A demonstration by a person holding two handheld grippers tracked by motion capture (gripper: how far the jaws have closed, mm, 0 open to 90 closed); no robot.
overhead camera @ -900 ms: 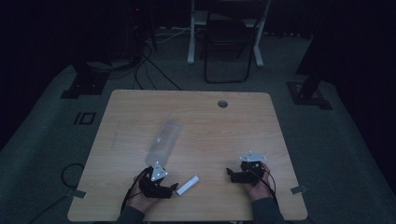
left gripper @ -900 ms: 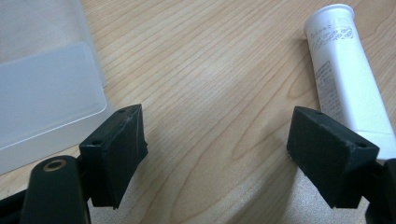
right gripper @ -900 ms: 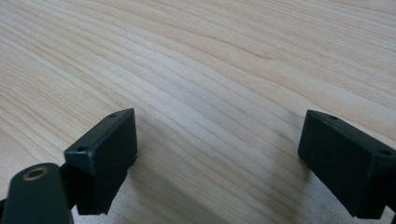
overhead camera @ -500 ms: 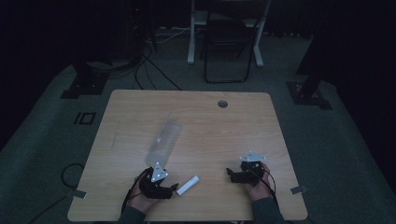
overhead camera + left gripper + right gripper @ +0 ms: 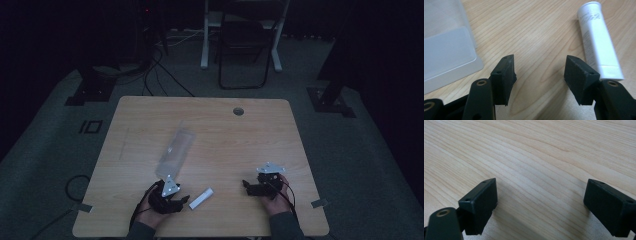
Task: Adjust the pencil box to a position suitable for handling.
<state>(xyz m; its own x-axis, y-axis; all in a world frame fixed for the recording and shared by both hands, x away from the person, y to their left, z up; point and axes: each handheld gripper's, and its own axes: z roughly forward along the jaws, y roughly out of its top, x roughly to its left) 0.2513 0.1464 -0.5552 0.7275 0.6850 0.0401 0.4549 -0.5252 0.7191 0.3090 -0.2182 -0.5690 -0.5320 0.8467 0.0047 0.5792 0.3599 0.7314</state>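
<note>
On the wooden table (image 5: 225,130), going from left to right, a clear plastic bag (image 5: 175,152) lies flat, running from the middle of the board down toward the near left, where its near end comes just beside the left gripper (image 5: 172,199). In the left gripper view the bag (image 5: 446,47) shows as a frosted sheet with a paler flap, lying on the wood to the left of the jaws and not between them. That gripper rests at the near edge of the table in the person's left hand (image 5: 150,212), its jaws standing moderately apart with nothing but bare wood between them (the pads touch neither bag nor tube). Just to its right lies a small white tube (image 5: 201,198), slanted, with one end pointing toward the far right; in the left gripper view the tube (image 5: 599,47) lies close outside the right-hand jaw, capped end nearest the camera, faint print on its body too blurred to read. Well apart from it, at the near right, the right gripper (image 5: 250,186) sits in the person's right hand (image 5: 275,197), pointing left across the table. Its own view shows the jaws spread wide over plain wood grain, holding nothing.
</note>
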